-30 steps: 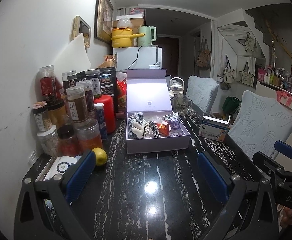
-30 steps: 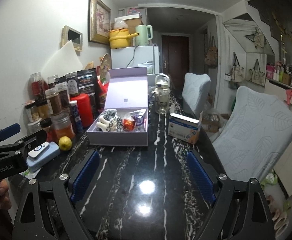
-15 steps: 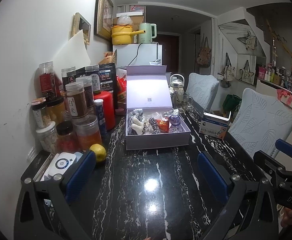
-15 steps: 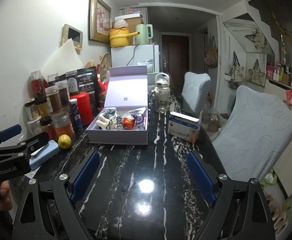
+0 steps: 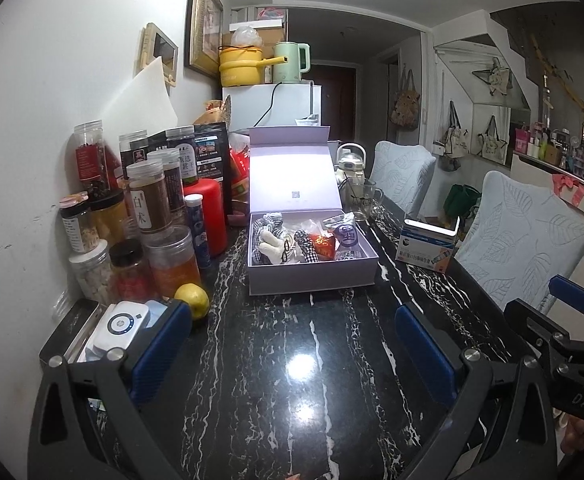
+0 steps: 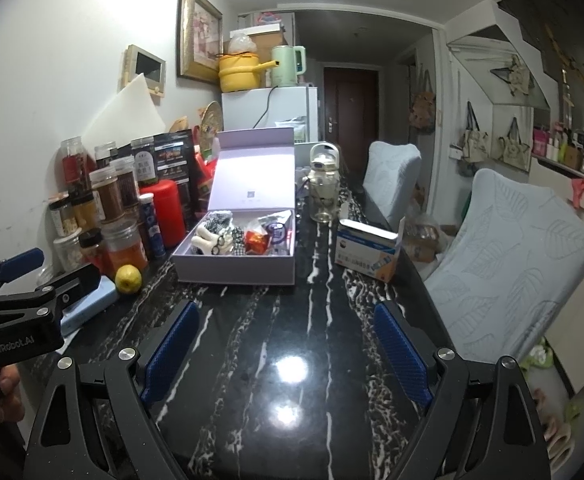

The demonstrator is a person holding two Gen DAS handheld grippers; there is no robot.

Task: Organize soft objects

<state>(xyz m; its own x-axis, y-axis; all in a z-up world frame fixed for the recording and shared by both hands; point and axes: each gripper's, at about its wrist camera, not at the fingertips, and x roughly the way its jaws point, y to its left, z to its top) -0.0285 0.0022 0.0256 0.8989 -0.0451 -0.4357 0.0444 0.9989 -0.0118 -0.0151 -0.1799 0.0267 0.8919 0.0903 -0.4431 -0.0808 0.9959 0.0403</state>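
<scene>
Tongs: left tongs [image 5: 292, 344] and right tongs [image 6: 288, 336] both spread wide, empty, hovering over bench [image 5: 292, 400] near edge. Soft toys [image 5: 288, 240] lie in open box [image 5: 311, 276] mid-bench. Fits either fresh sorting or finished packing; stage unsettled.

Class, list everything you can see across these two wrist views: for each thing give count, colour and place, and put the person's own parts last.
gift box: one, lilac, lid up, mid-table.
soft items: several, checked, white, red, purple, inside the box.
lemon: one, yellow, beside the jars.
jars: many, clear with mixed fillings, along the wall.
red canister: one, behind the jars.
carton: one, blue-white, right of the box.
glass jug: one, clear, behind the box.
chairs: two, pale blue, along the table's right side.
table: one, black marble.
left claw: one, blue pads, open, empty.
right claw: one, blue pads, open, empty.
hand: one, gripping the left handle.
</scene>
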